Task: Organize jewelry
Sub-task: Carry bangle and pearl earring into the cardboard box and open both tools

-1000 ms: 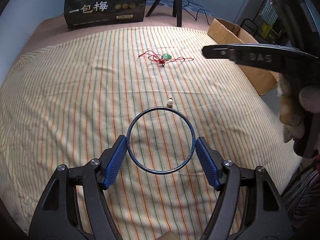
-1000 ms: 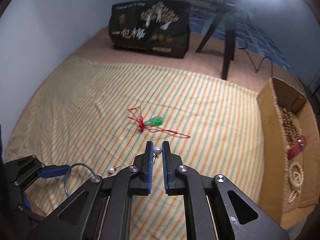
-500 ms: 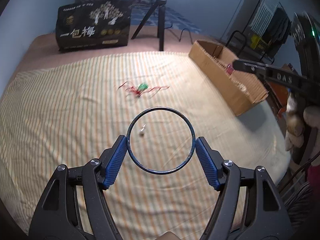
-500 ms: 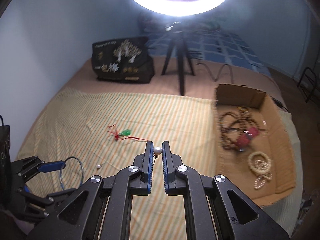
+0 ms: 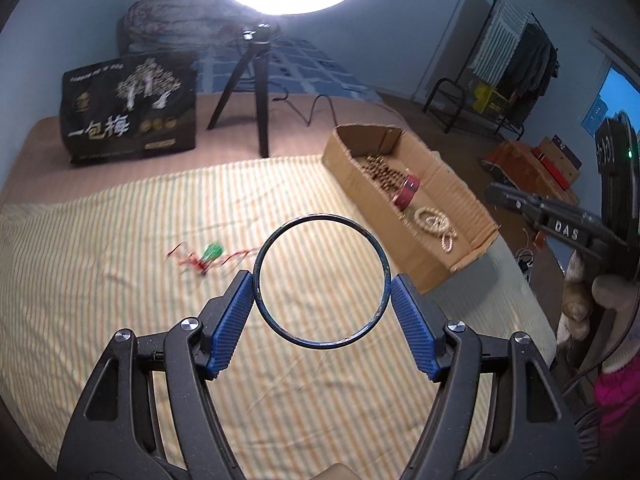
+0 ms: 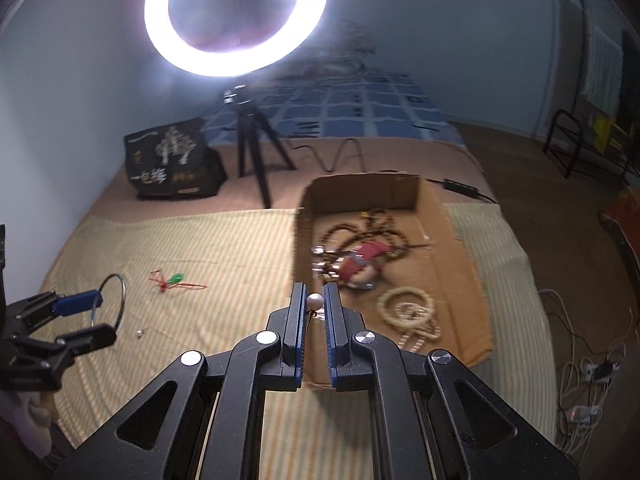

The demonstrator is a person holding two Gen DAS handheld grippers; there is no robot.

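My left gripper (image 5: 322, 284) is shut on a thin dark blue bangle (image 5: 380, 256), held above the striped cloth; it also shows in the right wrist view (image 6: 122, 292). My right gripper (image 6: 315, 300) is shut on a pearl earring (image 6: 314, 302), held just in front of the near wall of the cardboard box (image 6: 472, 280). The box (image 5: 360, 184) holds brown bead strands (image 6: 360, 236), a red piece (image 6: 366, 254) and a cream bead bracelet (image 6: 408, 310). A green pendant on red cord (image 5: 212, 252) lies on the cloth. A second pearl earring (image 6: 139, 334) lies near the left gripper.
The striped cloth (image 5: 100, 280) covers a bed. A black printed bag (image 5: 128, 120) and a ring-light tripod (image 5: 256, 92) stand at the back. A cable (image 6: 344, 152) runs behind the box. Floor clutter and a rack (image 5: 500, 92) are at the right.
Both grippers have risen and swung right toward the box, still holding the bangle and the pearl earring. The box now sits straight ahead of the right gripper.
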